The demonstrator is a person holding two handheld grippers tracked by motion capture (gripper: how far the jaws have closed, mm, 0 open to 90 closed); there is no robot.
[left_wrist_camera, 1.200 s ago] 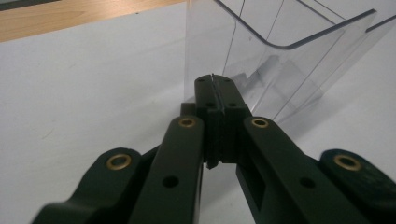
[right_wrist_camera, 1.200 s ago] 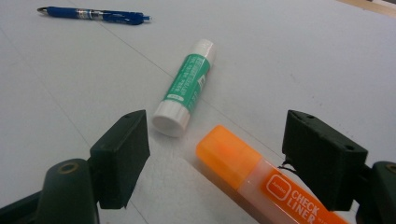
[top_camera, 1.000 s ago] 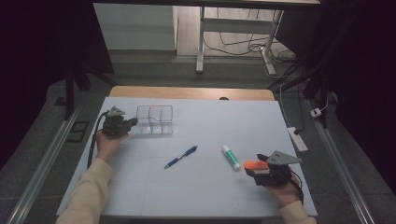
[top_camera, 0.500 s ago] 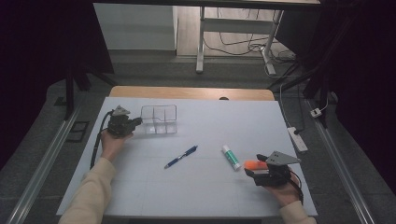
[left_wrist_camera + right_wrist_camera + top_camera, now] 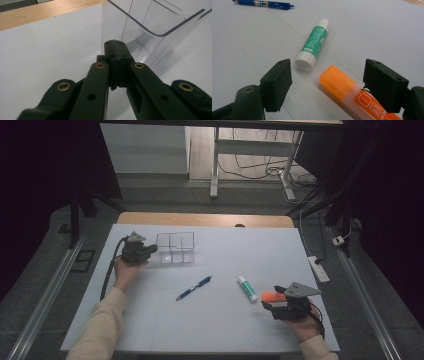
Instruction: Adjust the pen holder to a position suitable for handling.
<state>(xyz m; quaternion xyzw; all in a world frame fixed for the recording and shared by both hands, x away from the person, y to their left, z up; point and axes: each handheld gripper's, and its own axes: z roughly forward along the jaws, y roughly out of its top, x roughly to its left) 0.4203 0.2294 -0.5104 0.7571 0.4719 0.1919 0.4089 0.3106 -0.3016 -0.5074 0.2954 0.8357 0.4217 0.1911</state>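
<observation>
While pinching the clear organizer's wall [image 5: 117, 30] with the left tool [image 5: 114, 43], keep it steady; close wide-open right tool [image 5: 327, 82] squarely around the orange highlighter [image 5: 344, 87].

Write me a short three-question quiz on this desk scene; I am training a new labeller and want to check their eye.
1. True or false: the left gripper is shut on a wall of the clear box.
2. Which thing lies between the right gripper's open fingers: A the pen, B the glue stick, C the orange highlighter?
3. How many compartments does the clear box have along its length?

Key: 1 true; 2 C; 3 two.
</observation>
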